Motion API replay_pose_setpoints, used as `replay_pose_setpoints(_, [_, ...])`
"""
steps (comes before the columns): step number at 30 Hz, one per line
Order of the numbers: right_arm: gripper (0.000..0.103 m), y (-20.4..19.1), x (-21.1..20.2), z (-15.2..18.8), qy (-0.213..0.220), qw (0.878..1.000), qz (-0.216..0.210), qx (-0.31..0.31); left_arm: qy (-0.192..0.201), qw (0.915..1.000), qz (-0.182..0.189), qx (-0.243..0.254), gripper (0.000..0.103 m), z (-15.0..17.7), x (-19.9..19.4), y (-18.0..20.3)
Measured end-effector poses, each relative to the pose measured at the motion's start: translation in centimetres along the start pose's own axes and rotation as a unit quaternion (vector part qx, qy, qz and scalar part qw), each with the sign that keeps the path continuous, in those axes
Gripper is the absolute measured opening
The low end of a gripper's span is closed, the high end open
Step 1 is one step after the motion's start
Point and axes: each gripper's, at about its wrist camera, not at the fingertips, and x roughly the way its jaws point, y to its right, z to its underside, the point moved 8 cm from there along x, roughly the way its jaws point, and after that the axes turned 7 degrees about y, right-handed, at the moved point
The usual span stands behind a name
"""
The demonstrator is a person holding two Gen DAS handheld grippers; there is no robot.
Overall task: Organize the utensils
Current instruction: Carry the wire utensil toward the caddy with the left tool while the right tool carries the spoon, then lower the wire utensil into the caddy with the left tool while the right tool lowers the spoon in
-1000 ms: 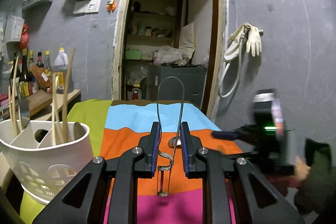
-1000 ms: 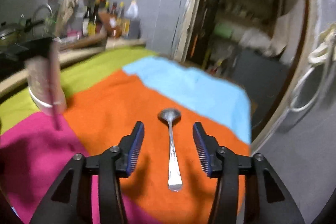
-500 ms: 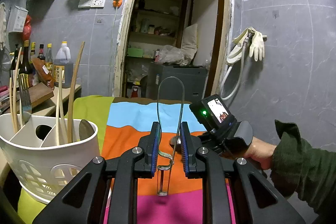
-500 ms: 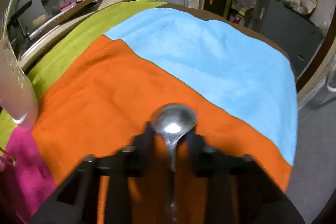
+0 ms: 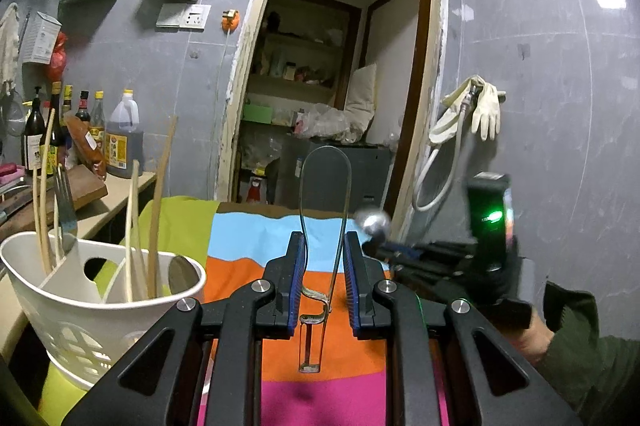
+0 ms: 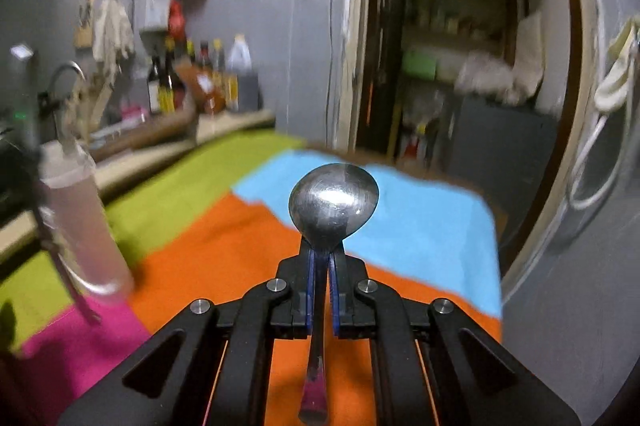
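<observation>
Right tool (image 6: 320, 266) pinching spoon (image 6: 334, 202) at its neck, bowl forward, seemingly clear of the cloth (image 6: 224, 246).

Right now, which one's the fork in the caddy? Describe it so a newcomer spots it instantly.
Find the white caddy at the left edge of the striped cloth. In its far-left compartment, among pale chopsticks, stands the fork, tines up. It is the only metal, flat, pronged piece there; its neighbours are thin wooden sticks.
</observation>
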Motion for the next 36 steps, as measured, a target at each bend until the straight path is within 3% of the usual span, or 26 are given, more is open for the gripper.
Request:
replay_pose_setpoints(9, [0.004, -4.5, -3.4, -7.9, 0.088, 0.996, -0.034, 0.001, 0.03, 0.9994, -0.019, 0.003, 0.016, -4.5, -2.3, -2.5])
replay_pose_setpoints(18, [0.004, -10.8, -4.7, -13.2, 0.148, 0.986, -0.081, 0.0, 0.049, 0.9971, -0.059, 0.001, 0.016, -8.5, -5.1, -8.1])
replay_pose_setpoints(28, [0.004, -17.2, -2.7, -14.9, 0.193, 0.973, -0.123, 0.03, 0.058, 0.9905, -0.121, -0.031, 0.016, -10.4, -7.0, -16.8])
replay_pose_setpoints(36, [0.004, -19.0, -0.3, -13.5, 0.234, 0.967, -0.088, 0.042, 0.058, 0.9846, -0.156, -0.052, 0.016, -8.2, -6.7, -21.2])
